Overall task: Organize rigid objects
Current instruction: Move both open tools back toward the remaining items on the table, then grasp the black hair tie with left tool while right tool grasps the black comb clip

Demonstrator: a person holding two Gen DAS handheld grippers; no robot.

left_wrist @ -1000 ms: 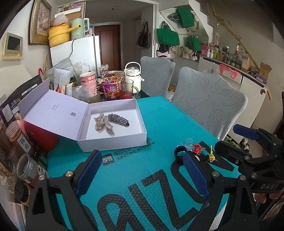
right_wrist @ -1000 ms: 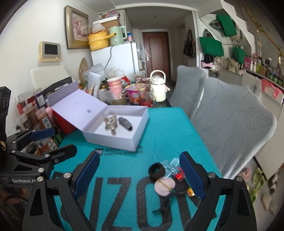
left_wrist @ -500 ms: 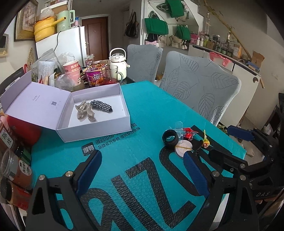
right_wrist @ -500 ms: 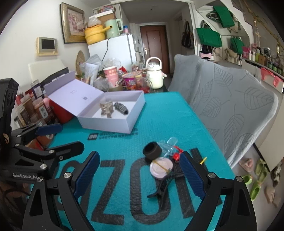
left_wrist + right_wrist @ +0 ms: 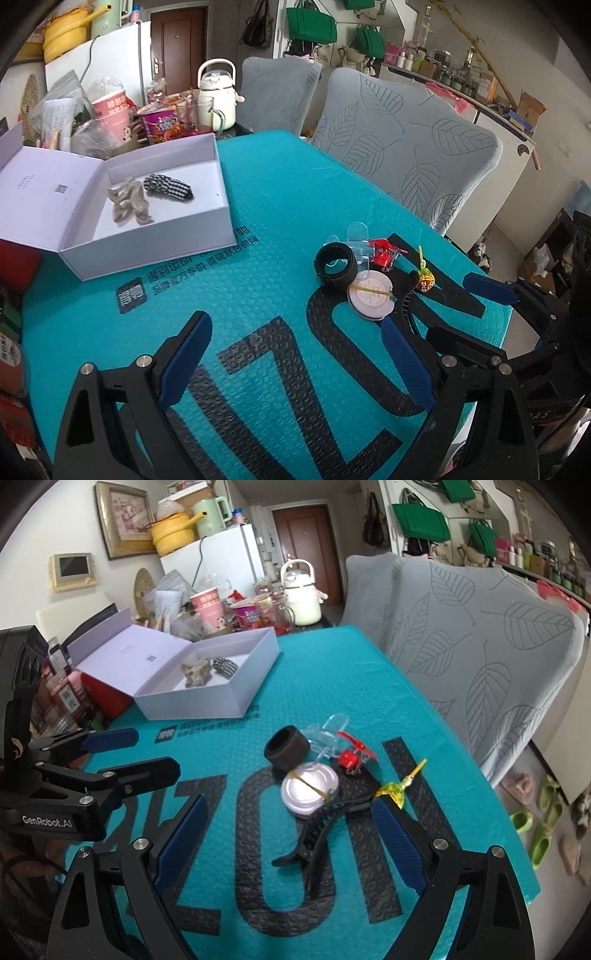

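Teal mat [image 5: 229, 746] holds a black hair clip [image 5: 317, 834] between the wide-open right gripper [image 5: 288, 842]; empty left gripper [image 5: 295, 362] gapes, white box [image 5: 155, 236] at ten o'clock.

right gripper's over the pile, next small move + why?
Probably ease the right gripper down and close on the black hair clip: its jaws are open and empty, the clip lies between them, and the open box already holds two hair pieces.
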